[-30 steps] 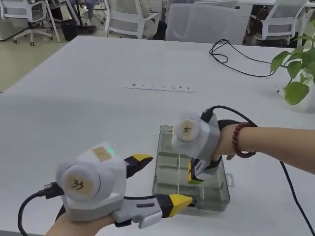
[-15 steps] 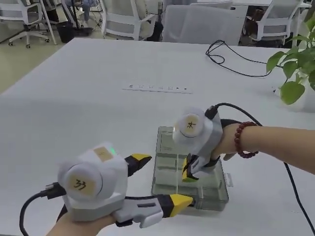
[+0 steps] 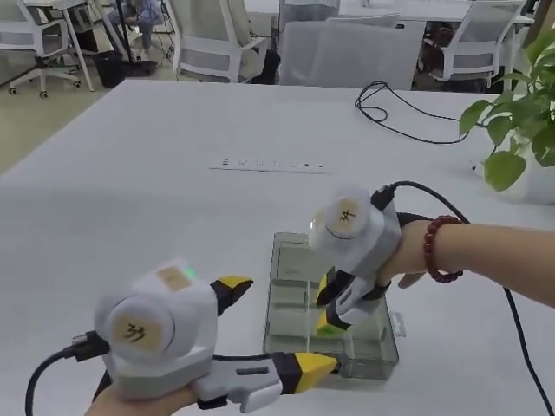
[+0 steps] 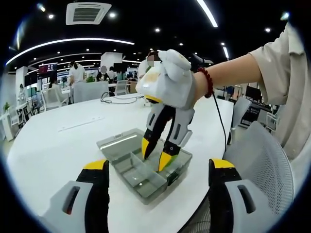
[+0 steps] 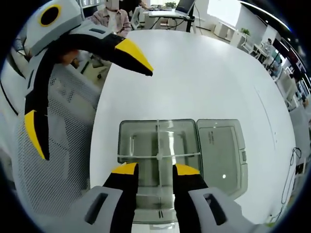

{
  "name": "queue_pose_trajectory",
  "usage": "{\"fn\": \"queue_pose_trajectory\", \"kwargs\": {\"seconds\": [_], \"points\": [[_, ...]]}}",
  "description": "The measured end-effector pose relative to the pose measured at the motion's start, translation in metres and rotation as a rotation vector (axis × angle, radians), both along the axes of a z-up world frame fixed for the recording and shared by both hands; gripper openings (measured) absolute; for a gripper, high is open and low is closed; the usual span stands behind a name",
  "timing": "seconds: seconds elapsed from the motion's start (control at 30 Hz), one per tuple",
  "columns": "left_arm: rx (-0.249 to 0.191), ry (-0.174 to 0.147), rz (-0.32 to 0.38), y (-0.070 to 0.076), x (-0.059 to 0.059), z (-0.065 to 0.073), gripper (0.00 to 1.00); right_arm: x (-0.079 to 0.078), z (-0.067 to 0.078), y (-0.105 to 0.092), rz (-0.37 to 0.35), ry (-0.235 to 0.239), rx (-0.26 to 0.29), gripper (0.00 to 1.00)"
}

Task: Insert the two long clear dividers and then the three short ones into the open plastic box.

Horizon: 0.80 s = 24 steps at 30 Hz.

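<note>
Open plastic box (image 3: pixel 290 312) on white table (image 3: pixel 130 173). Right gripper (image 3: pixel 325 308) above box, tips down inside, jaws apart astride clear divider (image 5: pixel 158 138) (upright, crossed by another). Left gripper (image 3: pixel 282 325) just beside box, jaws wide apart.

Right claw (image 3: pixel 327 310) hides box (image 3: pixel 290 260) ctr; dividers (image 5: pixel 157 156) count unclear; plant (image 3: pixel 512 130) cut off rt edge.

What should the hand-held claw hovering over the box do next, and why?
Probably lift the right gripper straight up and clear. Its jaws stand open on either side of a clear divider, which already stands upright in the plastic box and meets a crossing divider, so it looks seated.
</note>
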<state>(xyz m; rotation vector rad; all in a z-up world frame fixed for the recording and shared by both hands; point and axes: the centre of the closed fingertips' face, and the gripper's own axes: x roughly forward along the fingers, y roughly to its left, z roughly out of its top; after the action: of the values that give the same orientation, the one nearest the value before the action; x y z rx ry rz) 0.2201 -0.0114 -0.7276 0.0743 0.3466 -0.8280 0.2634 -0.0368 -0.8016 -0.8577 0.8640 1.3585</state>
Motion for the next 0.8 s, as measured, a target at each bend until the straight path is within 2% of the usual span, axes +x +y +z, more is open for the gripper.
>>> {"fn": "queue_pose_trajectory", "kwargs": {"seconds": [0.07,0.13,0.23,0.6,0.8], "points": [[-0.021,0.001,0.009,0.0,0.001,0.002,0.88,-0.001,0.003,-0.003,-0.003,0.001,0.011,0.31],[-0.022,0.003,0.016,0.001,0.001,0.003,0.9,-0.001,0.006,-0.007,-0.006,-0.003,0.018,0.32],[-0.012,-0.009,0.018,0.003,0.002,0.003,0.91,-0.002,0.009,-0.014,-0.019,0.001,0.032,0.36],[0.001,0.007,0.011,0.002,0.002,0.001,0.96,-0.002,0.015,-0.048,-0.062,-0.016,0.06,0.42],[0.009,0.005,0.005,0.001,0.002,0.002,0.99,-0.003,0.016,-0.07,-0.102,-0.013,0.083,0.44]]}}
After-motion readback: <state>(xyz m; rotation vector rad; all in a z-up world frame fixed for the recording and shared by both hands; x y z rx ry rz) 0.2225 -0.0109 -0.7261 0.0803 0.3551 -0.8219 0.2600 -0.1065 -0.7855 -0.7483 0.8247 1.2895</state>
